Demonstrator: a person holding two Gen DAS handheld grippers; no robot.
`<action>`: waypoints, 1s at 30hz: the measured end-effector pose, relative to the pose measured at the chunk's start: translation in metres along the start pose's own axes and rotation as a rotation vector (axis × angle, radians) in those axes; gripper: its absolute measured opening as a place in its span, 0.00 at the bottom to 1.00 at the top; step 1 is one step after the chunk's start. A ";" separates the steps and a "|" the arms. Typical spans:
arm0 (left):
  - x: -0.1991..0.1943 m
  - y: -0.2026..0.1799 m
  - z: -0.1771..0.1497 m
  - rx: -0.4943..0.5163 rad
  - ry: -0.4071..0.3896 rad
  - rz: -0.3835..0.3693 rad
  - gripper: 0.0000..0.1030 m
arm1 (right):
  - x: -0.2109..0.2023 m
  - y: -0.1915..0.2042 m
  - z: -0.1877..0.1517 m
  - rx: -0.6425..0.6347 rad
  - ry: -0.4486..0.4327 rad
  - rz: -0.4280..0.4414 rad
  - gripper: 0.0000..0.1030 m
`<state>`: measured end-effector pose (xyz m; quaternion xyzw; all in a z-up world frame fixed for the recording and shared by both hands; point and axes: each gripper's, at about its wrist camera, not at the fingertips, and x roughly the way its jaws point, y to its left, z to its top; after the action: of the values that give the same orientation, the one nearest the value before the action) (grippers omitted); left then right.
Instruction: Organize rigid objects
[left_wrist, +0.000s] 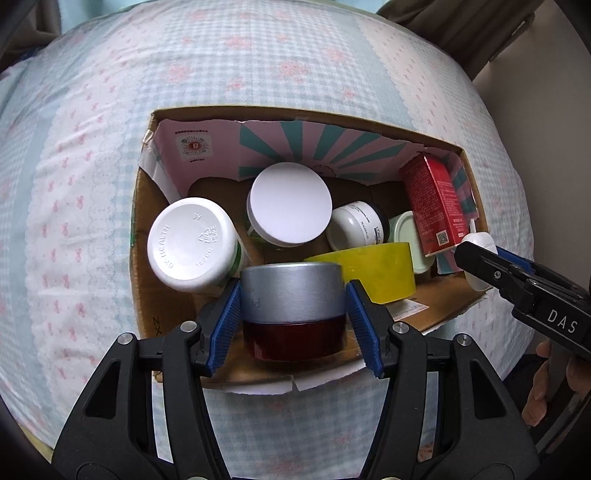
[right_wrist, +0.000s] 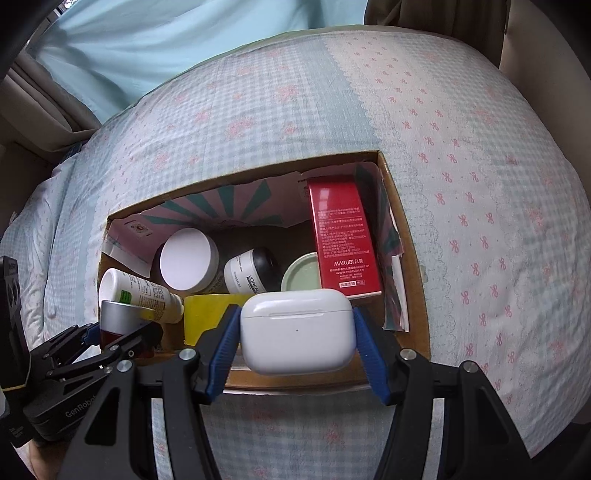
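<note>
A cardboard box (left_wrist: 142, 229) (right_wrist: 415, 258) lies open on the bed. My left gripper (left_wrist: 291, 295) is shut on a red jar with a silver lid (left_wrist: 291, 306), held over the box's near left part; it also shows in the right wrist view (right_wrist: 116, 317). My right gripper (right_wrist: 295, 328) is shut on a white earbuds case (right_wrist: 297, 328), held over the box's near right edge; it also shows in the left wrist view (left_wrist: 478, 243). Inside are a white bottle (left_wrist: 192, 243), a white-lidded jar (left_wrist: 290, 203), a yellow tape roll (left_wrist: 373, 273), a small L'Oreal jar (left_wrist: 356, 225), a green lid (right_wrist: 301, 273) and a red carton (right_wrist: 341, 236).
The box sits on a checked blue-and-white bedspread (left_wrist: 258, 66) with pink bows. Curtains (right_wrist: 147, 48) hang beyond the bed. A brown headboard or wall edge (left_wrist: 461, 33) is at the upper right.
</note>
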<state>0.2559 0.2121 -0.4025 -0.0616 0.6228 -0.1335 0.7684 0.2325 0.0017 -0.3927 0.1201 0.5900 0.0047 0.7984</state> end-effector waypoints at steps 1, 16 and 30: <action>-0.002 0.001 0.001 -0.008 -0.005 -0.009 0.96 | 0.001 0.001 0.000 0.004 0.001 0.011 0.55; -0.049 -0.006 0.001 0.013 -0.077 0.054 1.00 | -0.029 -0.005 -0.002 0.023 -0.009 -0.016 0.93; -0.177 -0.072 -0.013 0.009 -0.246 0.135 1.00 | -0.148 -0.016 0.002 -0.059 -0.134 0.027 0.93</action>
<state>0.2008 0.1942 -0.2203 -0.0320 0.5262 -0.0758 0.8464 0.1873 -0.0360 -0.2560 0.1046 0.5330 0.0249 0.8393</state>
